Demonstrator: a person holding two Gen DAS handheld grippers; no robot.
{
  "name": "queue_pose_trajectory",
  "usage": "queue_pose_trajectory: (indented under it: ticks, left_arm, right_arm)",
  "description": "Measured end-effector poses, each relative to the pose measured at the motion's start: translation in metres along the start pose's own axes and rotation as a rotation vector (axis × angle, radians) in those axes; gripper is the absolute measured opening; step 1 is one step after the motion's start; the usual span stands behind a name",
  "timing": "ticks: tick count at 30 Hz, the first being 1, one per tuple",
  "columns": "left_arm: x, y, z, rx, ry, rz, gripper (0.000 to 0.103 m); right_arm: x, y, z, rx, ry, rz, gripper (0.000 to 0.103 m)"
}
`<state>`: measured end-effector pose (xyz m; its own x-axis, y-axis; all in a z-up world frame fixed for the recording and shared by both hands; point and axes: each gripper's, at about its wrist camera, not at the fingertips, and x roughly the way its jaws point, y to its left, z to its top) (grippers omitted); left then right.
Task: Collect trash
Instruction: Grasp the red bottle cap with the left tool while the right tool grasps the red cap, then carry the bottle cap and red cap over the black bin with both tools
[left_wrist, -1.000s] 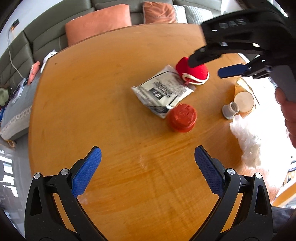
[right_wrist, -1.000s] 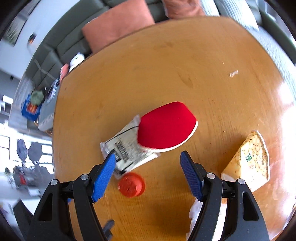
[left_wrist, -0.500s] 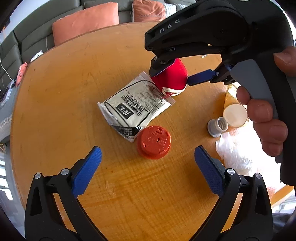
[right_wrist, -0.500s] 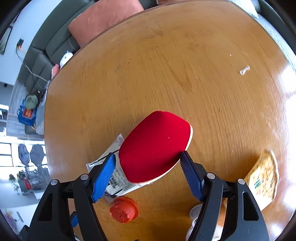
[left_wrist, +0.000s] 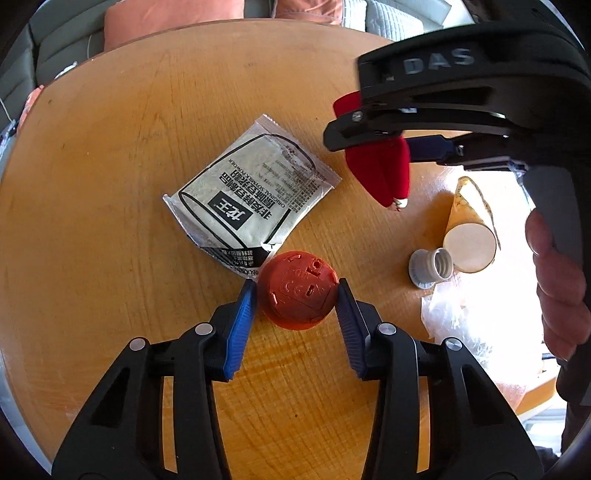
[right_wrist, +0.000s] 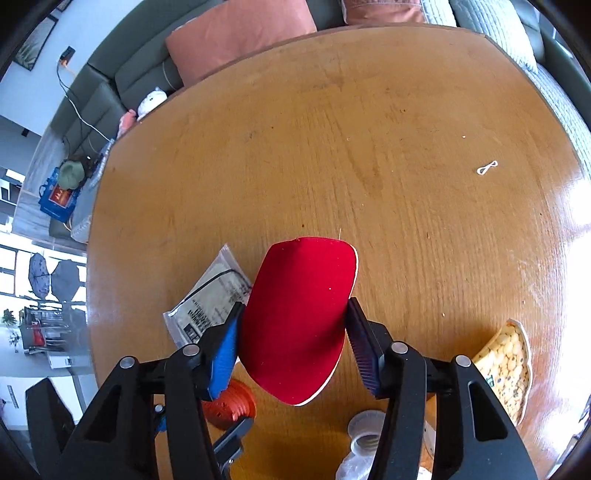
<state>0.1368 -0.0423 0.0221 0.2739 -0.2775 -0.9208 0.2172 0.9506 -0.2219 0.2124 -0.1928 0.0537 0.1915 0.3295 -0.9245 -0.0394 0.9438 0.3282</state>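
Note:
My left gripper (left_wrist: 295, 291) is shut on an orange round cap (left_wrist: 298, 291) that rests on the wooden table (left_wrist: 110, 184). A silver powder packet (left_wrist: 251, 195) lies flat just beyond it. My right gripper (right_wrist: 291, 336) is shut on a red pouch with a white rim (right_wrist: 299, 317) and holds it above the table; the pouch also shows in the left wrist view (left_wrist: 380, 170). The orange cap shows below the right gripper (right_wrist: 229, 402), and the packet to its left (right_wrist: 210, 299).
A paper cone cup (left_wrist: 469, 225), a grey threaded cap (left_wrist: 432, 267) and crumpled clear plastic (left_wrist: 461, 325) lie at the table's right. A snack wrapper (right_wrist: 506, 365) lies at the right edge. A small white scrap (right_wrist: 487, 168) lies far right. A sofa with cushions (right_wrist: 240, 33) stands beyond the table.
My left gripper moved forward and closed on the orange cap. My right gripper closed on the red pouch and lifted it off the packet.

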Motion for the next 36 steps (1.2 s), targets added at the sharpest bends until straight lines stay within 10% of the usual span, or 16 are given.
queue_pose_trajectory:
  ticks: [17, 36]
  left_arm:
    - [-0.055, 0.029, -0.063, -0.032, -0.086, 0.005, 0.043]
    - [-0.137, 0.164, -0.147, -0.257, -0.174, 0.122, 0.043]
  right_arm:
    - [-0.027, 0.067, -0.029, -0.088, -0.042, 0.049, 0.056]
    - [0.009, 0.267, -0.103, -0.381, 0.053, 0.146, 0.057]
